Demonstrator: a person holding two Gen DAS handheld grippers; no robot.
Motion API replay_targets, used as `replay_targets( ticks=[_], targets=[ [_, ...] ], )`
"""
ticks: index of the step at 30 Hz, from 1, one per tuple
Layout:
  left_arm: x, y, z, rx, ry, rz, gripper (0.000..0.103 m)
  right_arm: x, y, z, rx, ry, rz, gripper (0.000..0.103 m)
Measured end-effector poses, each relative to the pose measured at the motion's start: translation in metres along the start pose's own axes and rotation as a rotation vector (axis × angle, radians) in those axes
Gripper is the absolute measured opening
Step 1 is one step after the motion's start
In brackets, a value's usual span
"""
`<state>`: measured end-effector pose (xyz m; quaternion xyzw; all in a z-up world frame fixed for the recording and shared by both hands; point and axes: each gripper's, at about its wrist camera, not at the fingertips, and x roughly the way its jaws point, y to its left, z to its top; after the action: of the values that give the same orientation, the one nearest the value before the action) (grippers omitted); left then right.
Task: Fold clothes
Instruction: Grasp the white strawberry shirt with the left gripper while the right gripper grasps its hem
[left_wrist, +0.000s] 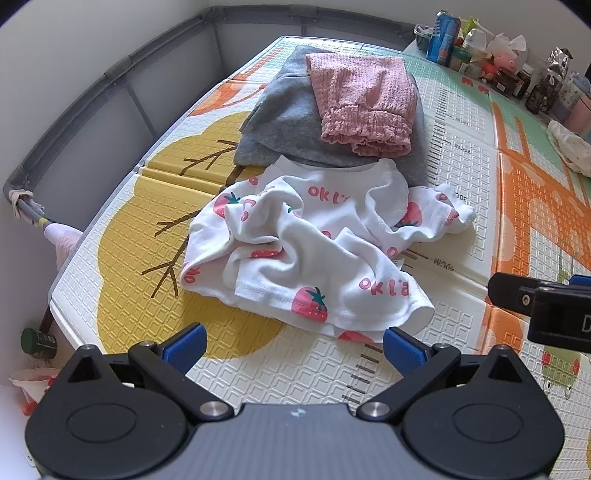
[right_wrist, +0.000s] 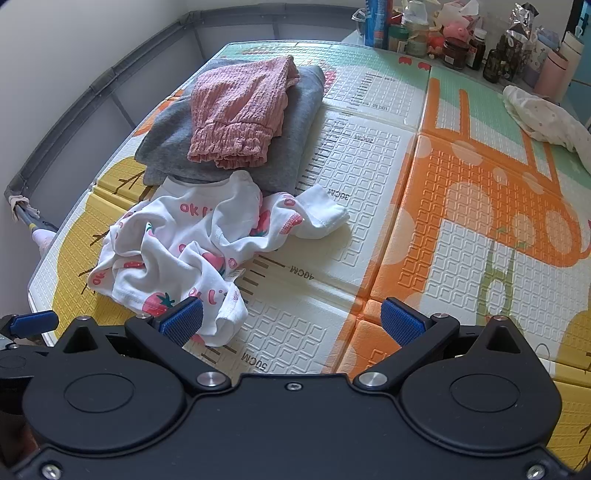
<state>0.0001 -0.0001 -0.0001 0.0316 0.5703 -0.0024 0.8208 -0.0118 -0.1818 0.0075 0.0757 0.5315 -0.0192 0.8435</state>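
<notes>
A crumpled white shirt with pink strawberries (left_wrist: 306, 243) (right_wrist: 192, 243) lies on the patterned play mat (left_wrist: 461, 177) (right_wrist: 369, 166). Behind it sits a folded grey garment (left_wrist: 280, 122) (right_wrist: 170, 140) with a folded pink ruffled piece (left_wrist: 362, 99) (right_wrist: 240, 110) on top. My left gripper (left_wrist: 294, 349) is open just short of the shirt's near hem, nothing between its blue pads. My right gripper (right_wrist: 291, 319) is open too; its left pad (right_wrist: 183, 319) is at the shirt's near corner. The right gripper's body (left_wrist: 543, 306) shows at the left wrist view's right edge.
A grey fabric rail (left_wrist: 110, 74) (right_wrist: 92, 85) borders the mat on the left and back. Bottles, jars and toys (left_wrist: 498, 62) (right_wrist: 461, 40) crowd the far right. Another white cloth (left_wrist: 570, 147) (right_wrist: 546, 118) lies at the right. Bare mat spreads right of the shirt.
</notes>
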Motion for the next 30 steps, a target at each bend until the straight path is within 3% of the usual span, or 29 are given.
replay_targets(
  ticks=[30],
  targets=[
    [0.019, 0.015, 0.022, -0.019, -0.037, 0.012, 0.103, 0.027, 0.002, 0.021, -0.012, 0.005, -0.024, 0.103]
  ],
)
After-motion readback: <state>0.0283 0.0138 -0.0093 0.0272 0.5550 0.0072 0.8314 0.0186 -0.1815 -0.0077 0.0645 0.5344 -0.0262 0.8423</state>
